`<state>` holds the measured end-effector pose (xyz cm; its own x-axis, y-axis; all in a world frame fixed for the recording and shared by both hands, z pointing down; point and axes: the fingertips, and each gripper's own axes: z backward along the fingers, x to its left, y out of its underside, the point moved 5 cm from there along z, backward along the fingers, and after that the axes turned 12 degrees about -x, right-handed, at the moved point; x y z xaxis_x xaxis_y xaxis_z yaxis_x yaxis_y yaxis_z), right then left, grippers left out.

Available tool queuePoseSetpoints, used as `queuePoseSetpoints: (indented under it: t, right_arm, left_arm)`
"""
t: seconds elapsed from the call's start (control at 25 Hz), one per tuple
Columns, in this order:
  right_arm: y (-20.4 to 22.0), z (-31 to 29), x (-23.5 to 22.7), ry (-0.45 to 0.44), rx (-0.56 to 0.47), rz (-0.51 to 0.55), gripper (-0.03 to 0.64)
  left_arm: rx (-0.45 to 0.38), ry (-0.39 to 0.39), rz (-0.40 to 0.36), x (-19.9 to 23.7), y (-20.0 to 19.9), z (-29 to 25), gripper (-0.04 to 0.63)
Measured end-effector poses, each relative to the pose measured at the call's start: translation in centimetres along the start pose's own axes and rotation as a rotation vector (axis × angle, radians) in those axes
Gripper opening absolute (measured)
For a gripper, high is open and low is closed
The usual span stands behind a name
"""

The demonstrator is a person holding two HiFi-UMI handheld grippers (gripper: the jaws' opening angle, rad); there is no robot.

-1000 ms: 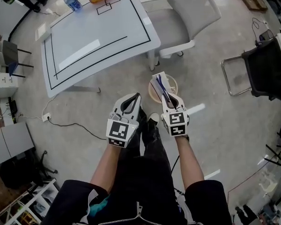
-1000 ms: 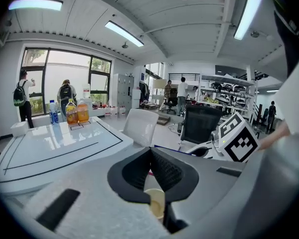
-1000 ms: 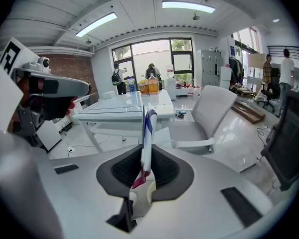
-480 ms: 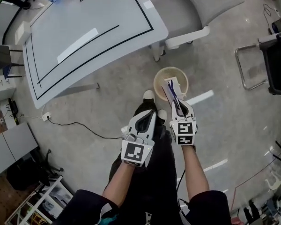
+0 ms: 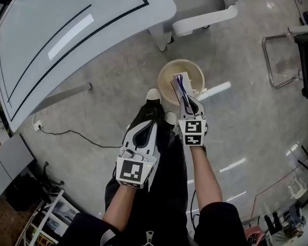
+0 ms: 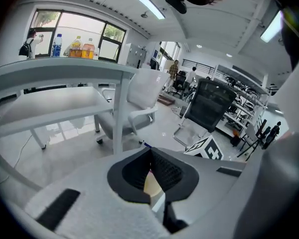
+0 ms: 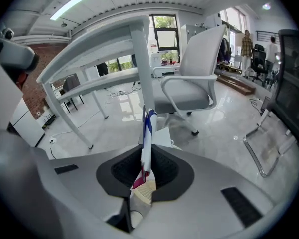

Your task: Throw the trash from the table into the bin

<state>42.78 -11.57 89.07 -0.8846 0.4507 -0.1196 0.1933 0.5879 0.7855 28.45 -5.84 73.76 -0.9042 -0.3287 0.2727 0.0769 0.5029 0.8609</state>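
Right gripper (image 5: pixel 189 102), jaws pinched on a flat wrapper (image 5: pixel 178 84) above the bin (image 5: pixel 162 79); left gripper (image 5: pixel 150 124), jaws together and empty, at the bin's seven o'clock.

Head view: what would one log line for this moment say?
right gripper: shut on wrapper | wrapper: over bin, not released | left gripper: shut, empty

Bright ceiling strip lights (image 6: pixel 145 2) streak glare across the glossy floor (image 5: pixel 246 60) beside the bin (image 5: pixel 182 61); fisheye edges bend, darken
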Motion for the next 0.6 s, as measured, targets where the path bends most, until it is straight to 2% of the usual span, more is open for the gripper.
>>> queuePoseSetpoints:
  t: [0.16,0.6]
  right_arm:
    - [3.1,-3.6,-1.1,-0.010,0.044,0.008,0.041]
    - [9.4,-11.0,-3.4,-0.033,0.167,0.038,0.041]
  left_arm:
    - [0.060,-0.008,0.041,1.0,2.6,-2.2,0.008]
    - [0.075,0.051,0.040,2.9,5.6,-7.0,0.008]
